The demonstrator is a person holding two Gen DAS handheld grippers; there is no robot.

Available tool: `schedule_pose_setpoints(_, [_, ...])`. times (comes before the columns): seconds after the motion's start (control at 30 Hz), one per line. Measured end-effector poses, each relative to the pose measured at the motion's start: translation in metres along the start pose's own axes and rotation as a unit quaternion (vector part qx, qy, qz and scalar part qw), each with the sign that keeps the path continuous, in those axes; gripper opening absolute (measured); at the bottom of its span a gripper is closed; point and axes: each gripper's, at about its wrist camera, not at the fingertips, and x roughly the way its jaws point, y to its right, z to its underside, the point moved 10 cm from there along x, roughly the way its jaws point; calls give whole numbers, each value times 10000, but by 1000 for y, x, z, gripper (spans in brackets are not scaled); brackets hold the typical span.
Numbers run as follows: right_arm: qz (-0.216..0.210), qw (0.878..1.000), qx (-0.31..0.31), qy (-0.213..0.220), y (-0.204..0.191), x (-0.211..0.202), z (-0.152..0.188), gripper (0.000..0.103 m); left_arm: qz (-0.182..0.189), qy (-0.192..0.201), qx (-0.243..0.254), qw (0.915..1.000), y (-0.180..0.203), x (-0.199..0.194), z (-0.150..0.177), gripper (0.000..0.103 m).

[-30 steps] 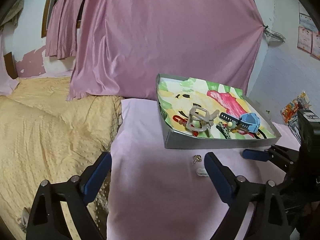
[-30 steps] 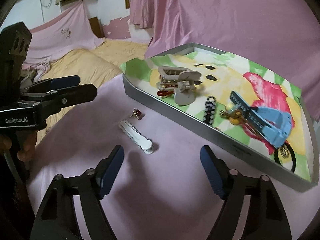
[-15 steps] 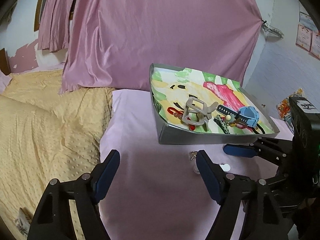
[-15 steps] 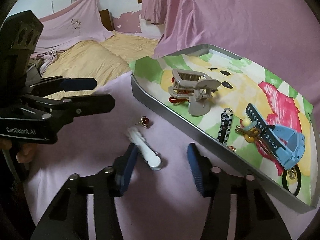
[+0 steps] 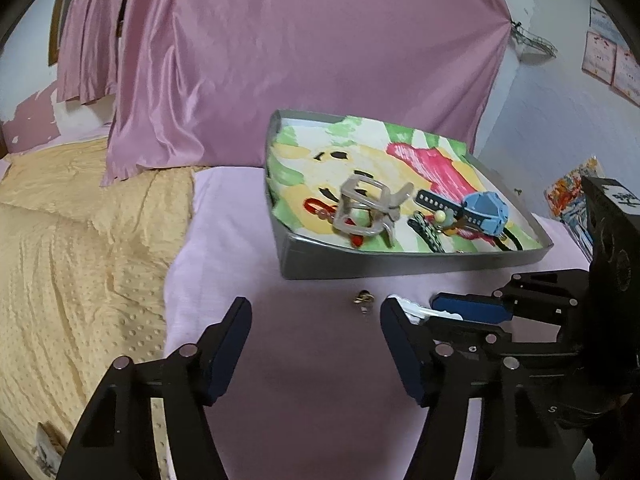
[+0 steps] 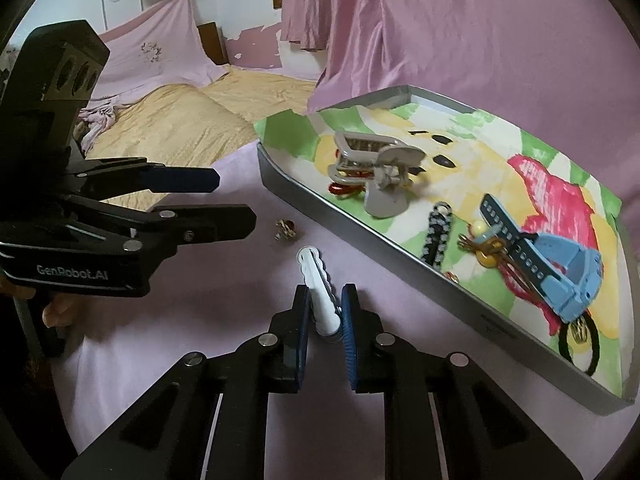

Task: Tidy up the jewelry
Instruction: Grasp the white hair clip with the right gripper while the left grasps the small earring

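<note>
A white hair clip [image 6: 312, 268] lies on the pink sheet in front of a grey tray [image 6: 360, 236]. My right gripper [image 6: 325, 292] has its jaws closing, and both pads press on the clip's near end. A small gold and red earring [image 6: 286, 229] lies just left of the clip. My left gripper [image 5: 315, 312] hovers over the sheet short of the earring [image 5: 363, 298]; its jaws are closing with nothing between them. The tray [image 5: 400, 268] holds a grey claw clip [image 5: 368, 208], a blue watch [image 5: 480, 210] and a braided band [image 6: 438, 232].
A yellow bedspread [image 5: 80, 240] covers the bed to the left of the pink sheet. A pink satin drape [image 5: 300, 60] hangs behind the tray. A person's hand [image 6: 56, 308] grips the left gripper's handle. The two grippers stand close together near the earring.
The right jaws have come together from wide apart onto the white hair clip. The left gripper has moved forward and down toward the earring, and its jaws have narrowed.
</note>
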Motion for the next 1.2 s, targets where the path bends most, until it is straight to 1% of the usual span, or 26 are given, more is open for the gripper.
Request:
schedule_pose_setpoints(0.07, [27,10000,41,-10,5,-1,2,14,12,-65,47,10000,5,4,1,61])
schedule_pose_setpoints(0.33, [27,9998,202,2,16,-5,7,14,0,-312,185,9993,19,19,2,50])
schedule_pose_setpoints(0.43, [15,9997,254,5,19,-5,8,14,-34,-330,231,9992,22,22,1,44])
schedule_pose_setpoints(0.53, [6,9994,333,9,23,-4,8,14,-171,-342,298,9988,25,25,0,42])
schedule_pose_setpoints(0.6, [17,9994,357,9,24,-4,8,14,-216,-353,362,9985,28,26,0,34])
schedule_pose_setpoints(0.73, [84,9994,346,-1,24,-3,8,14,-296,-374,493,9976,33,27,1,27])
schedule_pose_setpoints(0.9, [168,9992,358,-9,25,-5,9,14,-348,-393,602,9968,38,27,2,15])
schedule_pose_setpoints(1.03, [199,9988,441,0,26,-7,12,14,-299,-392,597,9970,39,25,3,15])
schedule_pose_setpoints(1.2, [170,9981,584,27,23,-13,18,13,-71,-346,476,9982,43,20,7,14])
